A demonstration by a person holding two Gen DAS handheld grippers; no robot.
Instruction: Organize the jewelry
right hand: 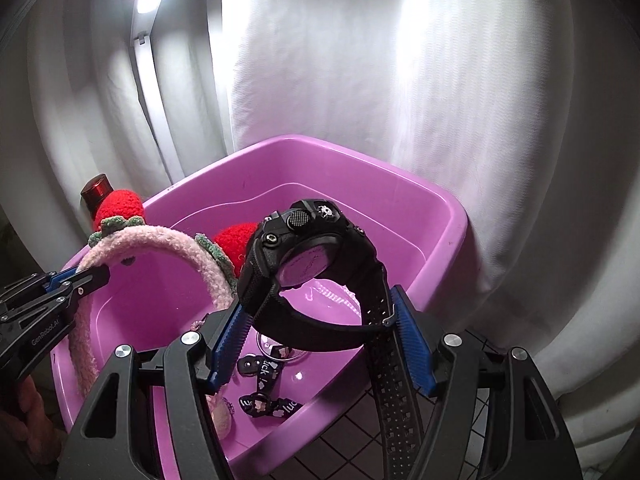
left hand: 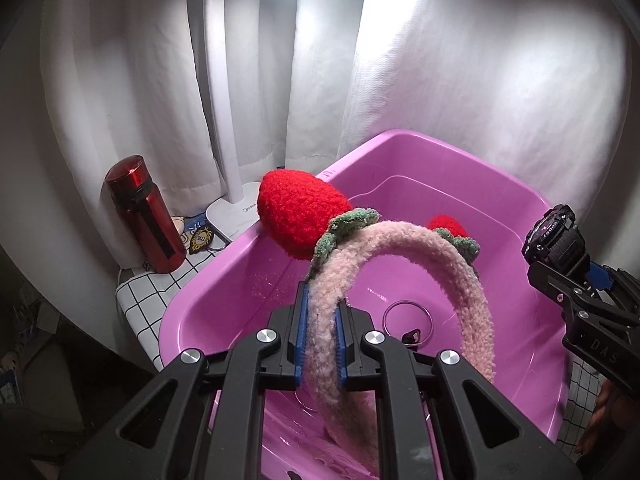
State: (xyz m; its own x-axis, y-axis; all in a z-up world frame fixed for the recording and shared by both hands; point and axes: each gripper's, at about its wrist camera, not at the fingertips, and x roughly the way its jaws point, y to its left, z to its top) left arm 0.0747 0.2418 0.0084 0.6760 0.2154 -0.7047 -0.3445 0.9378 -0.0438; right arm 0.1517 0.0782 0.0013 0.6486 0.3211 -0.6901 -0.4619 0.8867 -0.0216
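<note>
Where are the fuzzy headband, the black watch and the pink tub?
headband (left hand: pixel 460 268), left wrist view, on its pink arch.
watch (right hand: pixel 296 248), right wrist view, on its case.
tub (right hand: pixel 432 204), right wrist view, on its far rim.

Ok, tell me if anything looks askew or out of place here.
Nothing is spilled or damaged. The pink headband, clamped in the left hand-held gripper, and the black watch, gripped in the right hand-held gripper, both hang above the purple tub, not yet set down.

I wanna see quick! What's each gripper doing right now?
Left gripper: shut on the headband, over the tub.
Right gripper: shut on the watch.
</note>
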